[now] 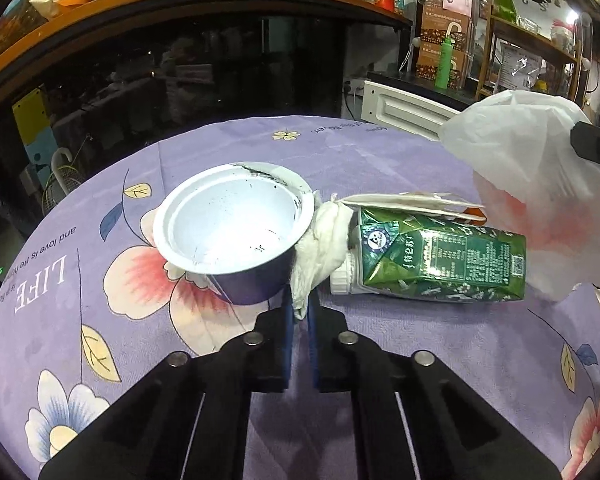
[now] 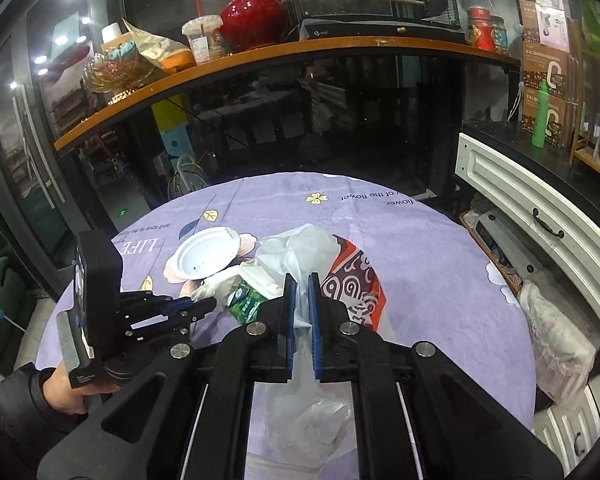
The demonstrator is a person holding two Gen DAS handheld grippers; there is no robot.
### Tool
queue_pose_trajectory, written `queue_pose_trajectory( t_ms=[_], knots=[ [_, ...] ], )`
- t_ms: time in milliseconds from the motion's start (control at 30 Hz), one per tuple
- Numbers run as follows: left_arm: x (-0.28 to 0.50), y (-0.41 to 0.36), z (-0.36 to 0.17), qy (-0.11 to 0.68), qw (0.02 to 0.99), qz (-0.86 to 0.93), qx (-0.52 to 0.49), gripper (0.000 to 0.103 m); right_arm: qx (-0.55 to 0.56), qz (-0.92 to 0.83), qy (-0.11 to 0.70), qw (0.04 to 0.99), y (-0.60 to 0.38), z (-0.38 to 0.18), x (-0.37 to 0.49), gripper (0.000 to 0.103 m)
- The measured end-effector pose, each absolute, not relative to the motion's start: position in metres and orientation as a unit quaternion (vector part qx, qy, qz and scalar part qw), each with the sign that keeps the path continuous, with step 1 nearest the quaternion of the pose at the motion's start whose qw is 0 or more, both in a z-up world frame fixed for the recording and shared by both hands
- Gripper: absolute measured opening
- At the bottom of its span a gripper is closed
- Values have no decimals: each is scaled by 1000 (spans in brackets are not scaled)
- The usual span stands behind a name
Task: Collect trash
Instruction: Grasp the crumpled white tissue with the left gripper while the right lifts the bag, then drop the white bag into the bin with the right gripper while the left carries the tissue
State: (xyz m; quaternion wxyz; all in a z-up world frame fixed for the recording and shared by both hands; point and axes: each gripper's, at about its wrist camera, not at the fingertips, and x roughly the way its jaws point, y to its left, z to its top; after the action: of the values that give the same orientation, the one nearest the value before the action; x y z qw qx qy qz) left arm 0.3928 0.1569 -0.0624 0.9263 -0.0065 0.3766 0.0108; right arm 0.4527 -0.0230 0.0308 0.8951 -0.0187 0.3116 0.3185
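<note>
A crumpled white tissue (image 1: 320, 240) lies between a tipped purple cup with a white inside (image 1: 232, 232) and a green drink carton (image 1: 440, 264) lying on its side. My left gripper (image 1: 300, 302) is shut on the tissue's near end. In the right wrist view the left gripper (image 2: 209, 303) reaches in from the left toward the tissue (image 2: 216, 284), cup (image 2: 208, 254) and carton (image 2: 246, 300). My right gripper (image 2: 302, 300) is shut on a thin white plastic bag (image 2: 300, 248) with a red pattern. The bag (image 1: 516, 176) hangs above the table's right side.
A purple floral cloth (image 1: 380, 160) covers the round table. Behind it stands a dark glass cabinet under a wooden shelf (image 2: 300, 52) with a red vase and packets. A white panel (image 2: 512, 204) stands at the right edge. A hand (image 2: 64, 394) holds the left gripper.
</note>
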Motion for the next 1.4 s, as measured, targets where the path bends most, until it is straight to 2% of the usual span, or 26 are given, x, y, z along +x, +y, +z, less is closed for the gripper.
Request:
queue_pose_trajectory(
  t_ms=[533, 1000, 1400],
  knots=[
    [287, 157, -22, 321, 945, 8, -56, 5, 33, 317, 276, 907, -94, 48, 369, 7],
    [211, 44, 3, 279, 956, -90, -27, 5, 82, 252, 250, 931, -213, 48, 256, 7],
    [191, -48, 4, 272, 945, -181, -19, 5, 106, 180, 274, 939, -291, 16, 220, 7]
  ],
)
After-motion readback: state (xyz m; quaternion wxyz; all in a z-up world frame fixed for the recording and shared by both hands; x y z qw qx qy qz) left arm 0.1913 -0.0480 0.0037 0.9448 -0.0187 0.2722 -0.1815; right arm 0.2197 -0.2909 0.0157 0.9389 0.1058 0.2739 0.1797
